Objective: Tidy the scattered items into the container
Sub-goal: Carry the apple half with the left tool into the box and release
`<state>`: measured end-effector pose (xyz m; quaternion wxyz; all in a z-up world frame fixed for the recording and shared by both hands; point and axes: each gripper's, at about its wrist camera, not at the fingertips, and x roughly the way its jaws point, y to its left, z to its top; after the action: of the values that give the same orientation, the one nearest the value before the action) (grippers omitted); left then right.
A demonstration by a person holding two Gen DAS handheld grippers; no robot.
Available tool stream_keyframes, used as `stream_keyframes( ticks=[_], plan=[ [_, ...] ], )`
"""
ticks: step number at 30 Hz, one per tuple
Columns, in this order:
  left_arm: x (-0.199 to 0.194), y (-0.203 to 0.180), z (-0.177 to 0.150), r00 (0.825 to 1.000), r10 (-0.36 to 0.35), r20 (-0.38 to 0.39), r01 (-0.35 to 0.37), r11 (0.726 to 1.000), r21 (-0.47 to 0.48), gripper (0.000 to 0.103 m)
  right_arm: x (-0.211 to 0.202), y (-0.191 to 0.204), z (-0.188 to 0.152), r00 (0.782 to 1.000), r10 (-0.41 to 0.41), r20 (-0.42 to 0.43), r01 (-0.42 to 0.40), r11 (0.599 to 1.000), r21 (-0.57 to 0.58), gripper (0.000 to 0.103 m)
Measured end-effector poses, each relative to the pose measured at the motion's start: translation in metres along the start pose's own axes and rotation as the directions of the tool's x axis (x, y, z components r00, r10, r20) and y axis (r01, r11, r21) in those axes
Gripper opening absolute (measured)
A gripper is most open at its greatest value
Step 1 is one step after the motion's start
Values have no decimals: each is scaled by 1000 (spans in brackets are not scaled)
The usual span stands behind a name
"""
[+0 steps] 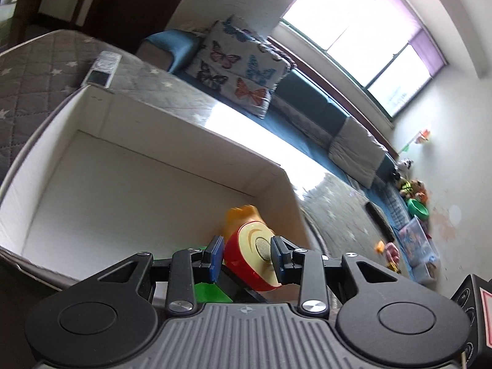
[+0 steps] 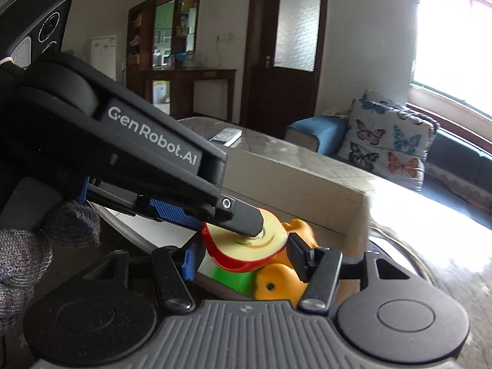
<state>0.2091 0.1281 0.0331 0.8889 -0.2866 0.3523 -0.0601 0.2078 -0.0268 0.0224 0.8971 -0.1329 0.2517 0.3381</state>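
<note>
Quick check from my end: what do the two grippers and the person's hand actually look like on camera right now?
Both grippers, left and right, are black, with a grey ribbed base flanked by round black discs and silver screws. Their fingers carry blue textured pads. The left gripper's side reads "GenRobot.AI" in white in the right wrist view. The hand wears a grey knitted glove. No cables show.

apple half (image 1: 256,253): red skin, cream face | box (image 1: 153,141): white | cushion (image 1: 240,67): butterflies

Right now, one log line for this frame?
left tongs: shut on red toy apple half | right tongs: open | white cardboard box: nearby
</note>
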Motion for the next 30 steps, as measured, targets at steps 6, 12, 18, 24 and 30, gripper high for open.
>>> stream_keyframes(
  ticks=[6,12,18,24,30],
  plan=[
    [9,22,10,1000,15,-10,-16,999,-36,35,24,2,7,999,26,-35,-26,1000,-8,59],
    [14,37,13,1000,17,-16,-18,997,-74,35,40,1,9,996,67,-66,-66,998,21,60],
    [17,45,14,999,33,-30,-36,995,-89,35,44,4,5,995,65,-70,-63,997,32,60],
    [13,45,14,999,32,-25,-34,995,-90,35,39,7,6,996,62,-59,-61,998,30,60],
    [5,43,13,999,42,-13,-43,996,-82,35,27,13,4,998,57,-41,-56,998,15,60]
  ],
)
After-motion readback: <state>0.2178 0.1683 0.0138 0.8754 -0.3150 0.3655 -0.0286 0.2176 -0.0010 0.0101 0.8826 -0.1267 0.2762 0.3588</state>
